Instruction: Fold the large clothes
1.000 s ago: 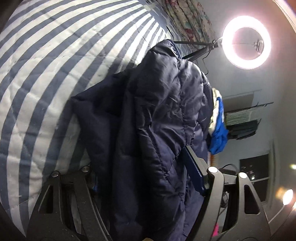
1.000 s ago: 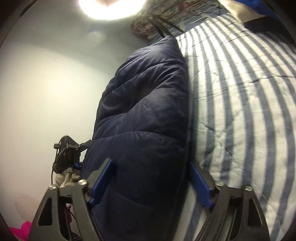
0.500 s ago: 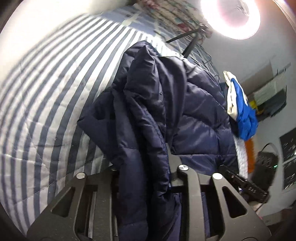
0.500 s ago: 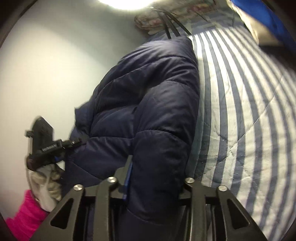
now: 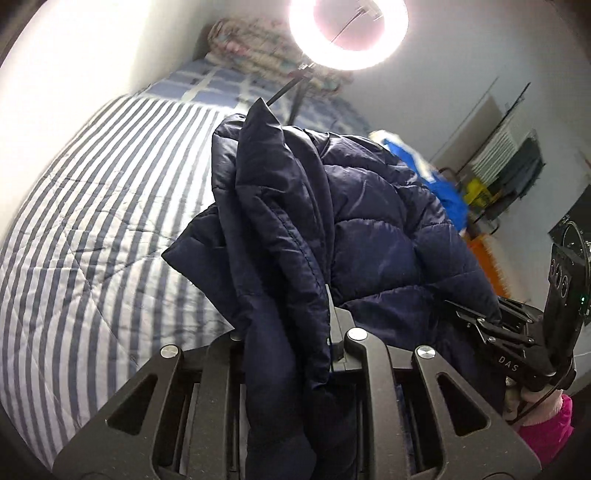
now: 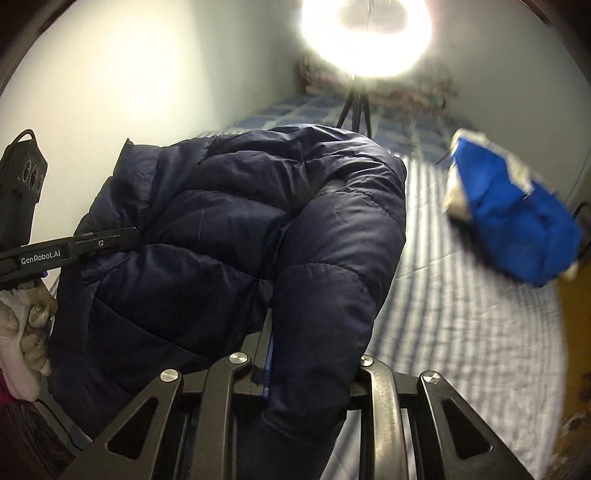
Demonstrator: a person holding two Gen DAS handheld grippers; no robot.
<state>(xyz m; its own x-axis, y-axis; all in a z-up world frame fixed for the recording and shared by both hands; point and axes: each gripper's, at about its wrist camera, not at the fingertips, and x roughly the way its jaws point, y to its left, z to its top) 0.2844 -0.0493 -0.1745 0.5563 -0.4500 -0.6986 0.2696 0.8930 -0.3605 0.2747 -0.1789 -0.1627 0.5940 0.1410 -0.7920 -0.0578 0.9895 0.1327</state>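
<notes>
Navy quilted nylon: a puffer jacket (image 5: 369,236) held up above the striped bed (image 5: 92,229), bunched between both tools. Left gripper (image 5: 288,343), jaws clamped on a thick fold of the jacket's edge; right gripper (image 6: 306,365), jaws clamped on another padded fold. Left view alone shows the right tool from outside, at lower right, with a pink sleeve (image 5: 546,424) below it; right view alone shows the left tool at far left, lettered "GenRobot.AI", and a pale gloved hand (image 6: 26,317) beneath. Fingertips of both grippers buried in fabric, not visible. Blue-and-white garment (image 6: 509,221) lies near the bed's right edge, blurred in both views. Ring light (image 6: 365,33) on a tripod stands at the bed's far end, glare washing out detail. Floral bedding (image 5: 258,48) piled against the pale far wall; shelving at right in the left view, indistinct.
</notes>
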